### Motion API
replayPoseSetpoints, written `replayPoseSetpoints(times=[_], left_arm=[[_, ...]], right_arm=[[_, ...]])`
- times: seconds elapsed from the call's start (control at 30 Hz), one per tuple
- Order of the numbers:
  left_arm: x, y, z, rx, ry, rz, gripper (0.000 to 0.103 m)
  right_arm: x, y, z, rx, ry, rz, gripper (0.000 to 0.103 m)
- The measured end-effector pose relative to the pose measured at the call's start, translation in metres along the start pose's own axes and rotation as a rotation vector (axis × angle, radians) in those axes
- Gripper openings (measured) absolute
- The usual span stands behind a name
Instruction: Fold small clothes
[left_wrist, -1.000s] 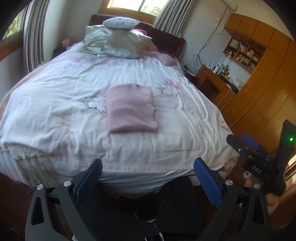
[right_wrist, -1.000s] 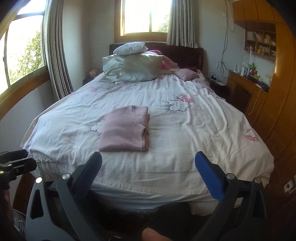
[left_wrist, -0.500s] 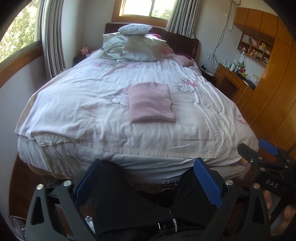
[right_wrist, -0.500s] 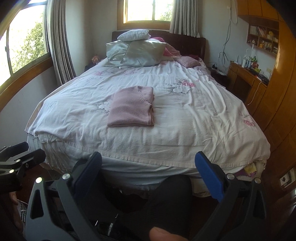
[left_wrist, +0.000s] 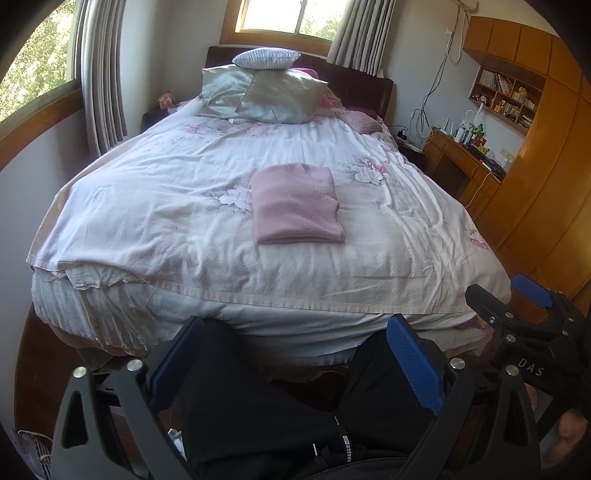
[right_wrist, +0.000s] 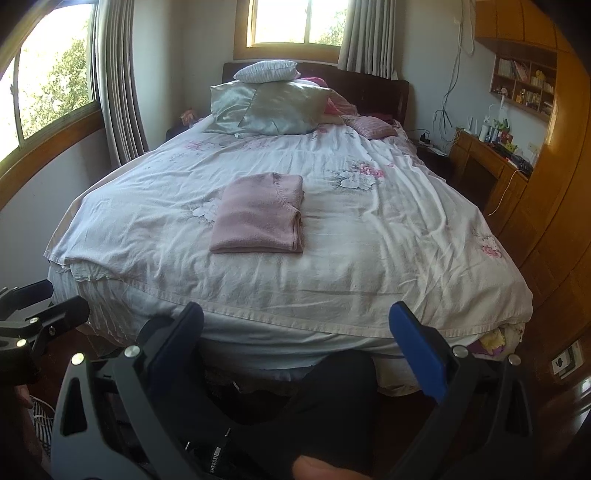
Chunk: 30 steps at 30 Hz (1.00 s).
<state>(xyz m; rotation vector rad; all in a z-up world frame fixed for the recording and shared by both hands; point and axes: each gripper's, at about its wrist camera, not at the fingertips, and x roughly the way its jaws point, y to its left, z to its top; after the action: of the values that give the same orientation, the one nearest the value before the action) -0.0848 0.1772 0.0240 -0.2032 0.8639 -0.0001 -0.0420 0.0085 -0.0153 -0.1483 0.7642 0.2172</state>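
Note:
A pink knitted garment (left_wrist: 295, 205) (right_wrist: 260, 214) lies folded into a neat rectangle on the floral bedspread (left_wrist: 166, 221) (right_wrist: 369, 240), near the bed's middle. My left gripper (left_wrist: 295, 354) is open and empty, held back beyond the foot of the bed, above the person's dark trousers. My right gripper (right_wrist: 297, 338) is likewise open and empty, well short of the mattress. Each gripper shows at the edge of the other's view: the right gripper (left_wrist: 517, 295) at the right, the left gripper (right_wrist: 44, 314) at the left. Neither touches the garment.
Several pillows (left_wrist: 266, 92) are stacked at the headboard. A wooden desk (left_wrist: 465, 162) with small items and tall wooden wardrobes (right_wrist: 554, 206) stand to the right of the bed. Curtained windows (right_wrist: 48, 74) line the left wall. The person's dark-clothed legs (left_wrist: 280, 413) fill the foreground.
Both grippers have drawn back and away from the bed, so the folded garment looks farther off. The person's legs have come into view. Both grippers stay open.

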Motion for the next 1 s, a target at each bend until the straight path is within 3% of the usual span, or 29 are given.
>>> replayPoseSetpoints(times=[1.0], left_arm=[[0.018, 0.007, 0.009, -0.003, 0.034, 0.005, 0.099]], right_arm=[[0.007, -0.001, 0.009, -0.015, -0.011, -0.001, 0.1]])
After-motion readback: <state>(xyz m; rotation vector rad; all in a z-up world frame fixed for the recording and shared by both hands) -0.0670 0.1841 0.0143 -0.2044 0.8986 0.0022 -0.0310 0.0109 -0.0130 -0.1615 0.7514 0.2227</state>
